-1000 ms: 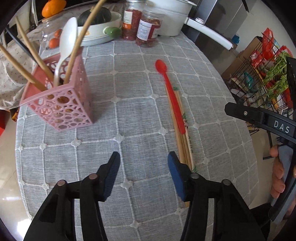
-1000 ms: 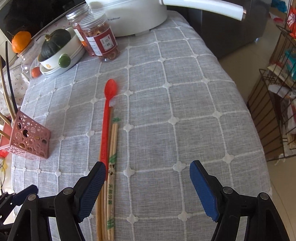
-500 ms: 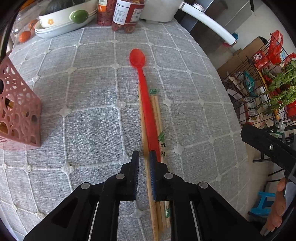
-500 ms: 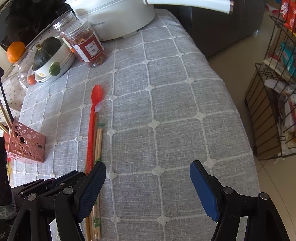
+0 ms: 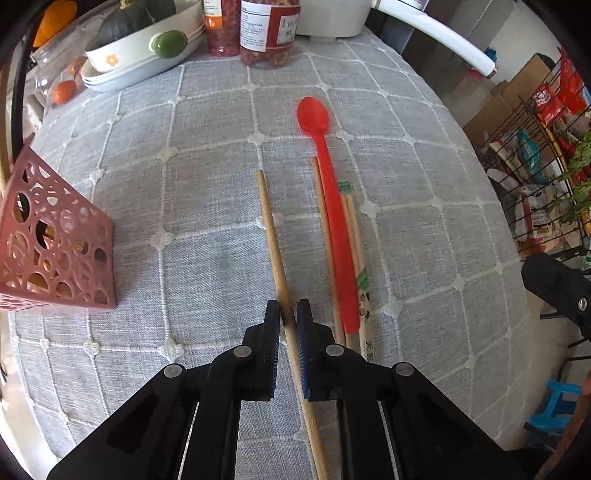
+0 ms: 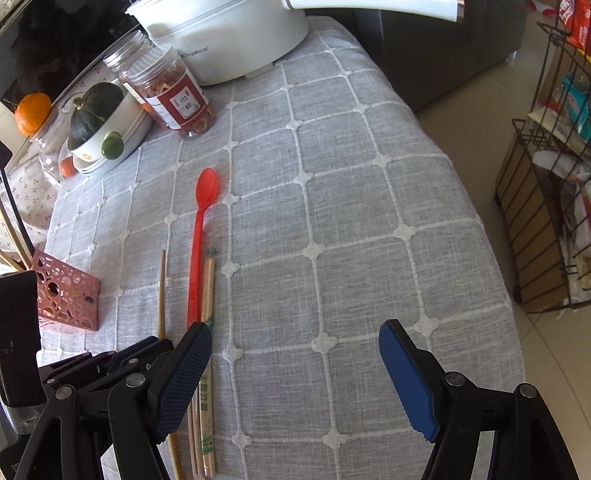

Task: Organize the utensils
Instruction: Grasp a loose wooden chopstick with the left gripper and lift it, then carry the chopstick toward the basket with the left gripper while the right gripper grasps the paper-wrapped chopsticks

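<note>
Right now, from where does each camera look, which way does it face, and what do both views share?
Left wrist: sits on the left gripper, faces steeply down at the tablecloth; its jaws are shut on a chopstick.
Right wrist: sits on the right gripper, faces down at the cloth; jaws open, empty.
Shared: red spoon, chopstick bundle, pink holder, jars, white pot.

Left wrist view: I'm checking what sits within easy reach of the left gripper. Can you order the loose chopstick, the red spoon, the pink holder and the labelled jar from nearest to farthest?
From the left gripper:
1. Loose chopstick, clamped between its jaws.
2. Red spoon, just right, lying on the other chopsticks.
3. Pink holder, far left.
4. Labelled jar, at the table's far edge.
</note>
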A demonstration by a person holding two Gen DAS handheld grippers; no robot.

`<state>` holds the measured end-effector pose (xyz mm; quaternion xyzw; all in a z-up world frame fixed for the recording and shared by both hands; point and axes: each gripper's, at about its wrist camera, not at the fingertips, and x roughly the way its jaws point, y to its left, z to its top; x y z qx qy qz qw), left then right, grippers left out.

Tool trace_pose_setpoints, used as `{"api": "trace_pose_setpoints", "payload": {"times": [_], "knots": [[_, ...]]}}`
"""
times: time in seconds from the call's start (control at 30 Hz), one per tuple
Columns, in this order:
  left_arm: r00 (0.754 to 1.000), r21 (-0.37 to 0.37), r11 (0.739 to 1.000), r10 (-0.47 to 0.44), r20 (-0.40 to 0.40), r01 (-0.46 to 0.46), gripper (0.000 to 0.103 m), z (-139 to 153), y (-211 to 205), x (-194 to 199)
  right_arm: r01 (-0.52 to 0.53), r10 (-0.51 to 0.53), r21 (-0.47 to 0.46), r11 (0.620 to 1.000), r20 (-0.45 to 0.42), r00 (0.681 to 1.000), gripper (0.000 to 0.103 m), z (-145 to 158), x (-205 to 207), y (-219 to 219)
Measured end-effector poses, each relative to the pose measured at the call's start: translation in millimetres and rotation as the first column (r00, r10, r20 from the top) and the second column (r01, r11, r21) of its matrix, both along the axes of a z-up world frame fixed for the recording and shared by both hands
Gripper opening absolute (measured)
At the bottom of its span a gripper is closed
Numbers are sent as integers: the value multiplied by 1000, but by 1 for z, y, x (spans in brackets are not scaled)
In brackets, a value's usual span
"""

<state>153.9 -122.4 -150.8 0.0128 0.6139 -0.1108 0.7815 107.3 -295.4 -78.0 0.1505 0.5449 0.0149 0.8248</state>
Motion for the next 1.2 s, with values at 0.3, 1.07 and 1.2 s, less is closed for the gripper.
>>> {"api": "trace_pose_setpoints", "payload": {"times": [0.3, 1.07, 1.2], "knots": [[998, -13, 998, 54, 18, -54, 8, 1, 7, 19, -12, 12, -8, 1000, -29, 1000, 79, -10, 5, 4], [944, -176, 984, 37, 329, 23, 6, 105, 128, -87, -22, 25, 23, 999, -134, 991, 39, -62, 49, 59], [952, -207, 978, 59, 300, 4, 6, 103, 138, -85, -36, 33, -19, 999, -115, 993, 39, -61, 52, 67]]}}
